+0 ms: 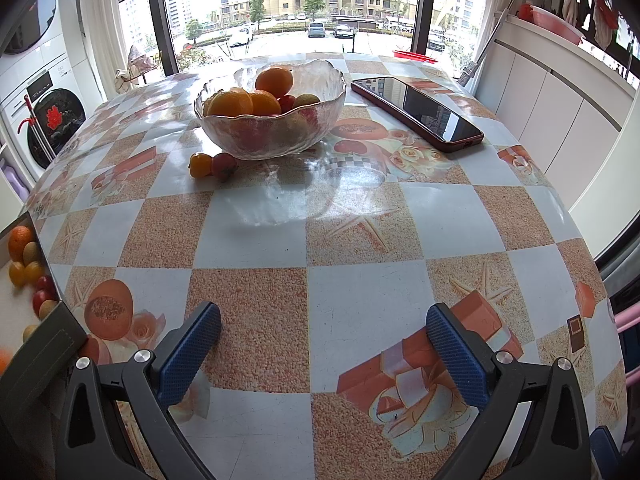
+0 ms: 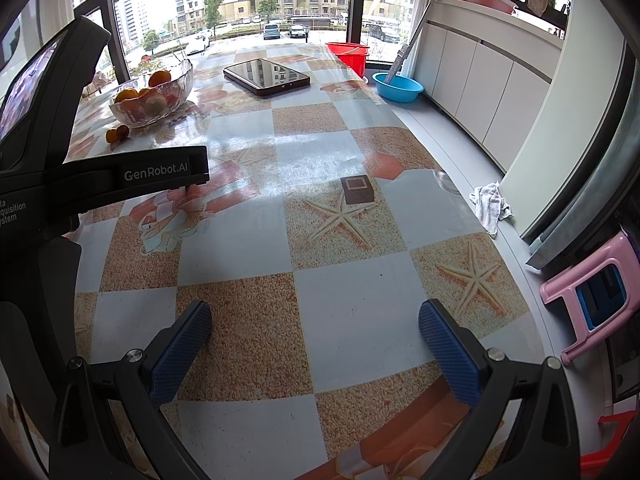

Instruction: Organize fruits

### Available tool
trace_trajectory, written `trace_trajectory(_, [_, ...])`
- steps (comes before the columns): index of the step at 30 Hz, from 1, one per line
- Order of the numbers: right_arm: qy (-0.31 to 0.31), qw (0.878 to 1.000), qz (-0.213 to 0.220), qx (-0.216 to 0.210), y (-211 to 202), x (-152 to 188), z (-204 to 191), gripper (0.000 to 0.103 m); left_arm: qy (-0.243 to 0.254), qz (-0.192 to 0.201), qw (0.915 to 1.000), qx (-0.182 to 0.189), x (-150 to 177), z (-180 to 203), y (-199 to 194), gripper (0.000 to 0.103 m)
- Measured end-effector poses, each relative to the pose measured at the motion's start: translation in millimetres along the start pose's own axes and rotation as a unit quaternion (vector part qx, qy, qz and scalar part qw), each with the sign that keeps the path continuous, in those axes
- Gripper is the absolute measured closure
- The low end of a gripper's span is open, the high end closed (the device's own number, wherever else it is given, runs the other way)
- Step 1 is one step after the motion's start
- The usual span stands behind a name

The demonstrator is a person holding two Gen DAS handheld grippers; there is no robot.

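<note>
A glass bowl (image 1: 276, 136) (image 2: 154, 110) filled with oranges (image 1: 274, 82) and smaller fruits stands at the far side of the checked table. Two small fruits, one orange (image 1: 200, 165) and one red (image 1: 223, 165), lie on the cloth against the bowl's near left side; they also show in the right wrist view as small fruits (image 2: 118, 133). My left gripper (image 1: 322, 334) is open and holds nothing, low over the near table. My right gripper (image 2: 314, 330) is open too, beside the left device (image 2: 100, 176).
A dark phone (image 1: 420, 112) (image 2: 266, 76) lies right of the bowl. More loose fruits (image 1: 30, 268) sit on a white surface below the table's left edge. Off the right edge are a pink stool (image 2: 592, 292), a blue basin (image 2: 398, 86), a red bucket (image 2: 348, 54) and a white rag (image 2: 490, 204).
</note>
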State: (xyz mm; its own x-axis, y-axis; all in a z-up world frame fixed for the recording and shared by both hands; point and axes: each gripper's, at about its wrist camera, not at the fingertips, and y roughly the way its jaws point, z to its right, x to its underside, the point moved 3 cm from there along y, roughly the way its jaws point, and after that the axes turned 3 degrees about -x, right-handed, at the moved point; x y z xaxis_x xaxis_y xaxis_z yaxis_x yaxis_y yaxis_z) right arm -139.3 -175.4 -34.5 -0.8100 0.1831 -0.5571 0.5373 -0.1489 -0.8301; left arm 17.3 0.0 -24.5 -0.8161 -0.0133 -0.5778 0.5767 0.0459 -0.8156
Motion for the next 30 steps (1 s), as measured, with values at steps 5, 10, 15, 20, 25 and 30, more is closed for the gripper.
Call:
trace_trajectory(5, [0.0,1.0,0.0,0.0,0.0,0.1,-0.2,0.0,0.0,0.0,1.0,0.0,0.0,0.0,0.0,0.0])
trace_trajectory(10, [0.0,1.0,0.0,0.001,-0.7,1.8,-0.7,0.0,0.0,0.0,1.0,0.0,0.0,0.0,0.0,0.0])
trace_trajectory(15, [-0.003,1.0,-0.006,0.011,3.5,-10.2,1.1,0.0,0.0,0.0,1.0,0.0,0.0,0.1,0.0,0.0])
trace_trajectory(20, [0.015,1.0,-0.021,0.017,4.6,-11.1,-5.5,0.0,0.0,0.0,1.0,0.0,0.0,0.1,0.0,0.0])
trace_trajectory(25, [0.015,1.0,-0.016,0.017,4.5,-9.1,-13.4,0.0,0.0,0.0,1.0,0.0,0.0,0.0,0.0,0.0])
trace_trajectory(30, [0.015,1.0,-0.01,0.014,3.4,-6.9,-12.7,0.0,0.0,0.0,1.0,0.0,0.0,0.0,0.0,0.0])
